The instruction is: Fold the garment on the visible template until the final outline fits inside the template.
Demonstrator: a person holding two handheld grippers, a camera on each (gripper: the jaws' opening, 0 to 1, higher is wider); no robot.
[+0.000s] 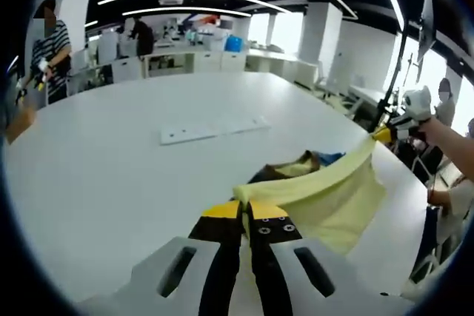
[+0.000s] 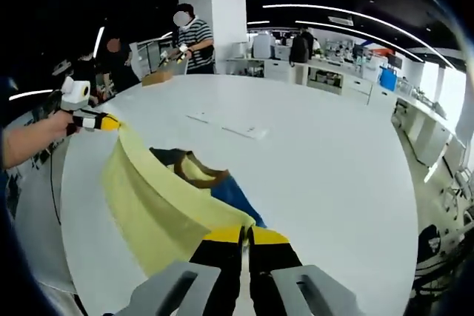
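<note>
Left gripper [image 1: 244,211] pinching 1 corner of the pale yellow garment [image 1: 326,194], jaws pressed together on the cloth. Garment stretched taut, lifted above the white table [image 1: 111,175]. Right gripper [image 2: 246,236] clamped on the opposite corner, jaws closed on fabric.

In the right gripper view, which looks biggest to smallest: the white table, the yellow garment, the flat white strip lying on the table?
1. White table.
2. Yellow garment, stretched between both claws; its nearness to the camera enlarges it.
3. Flat white strip, farther off.
</note>
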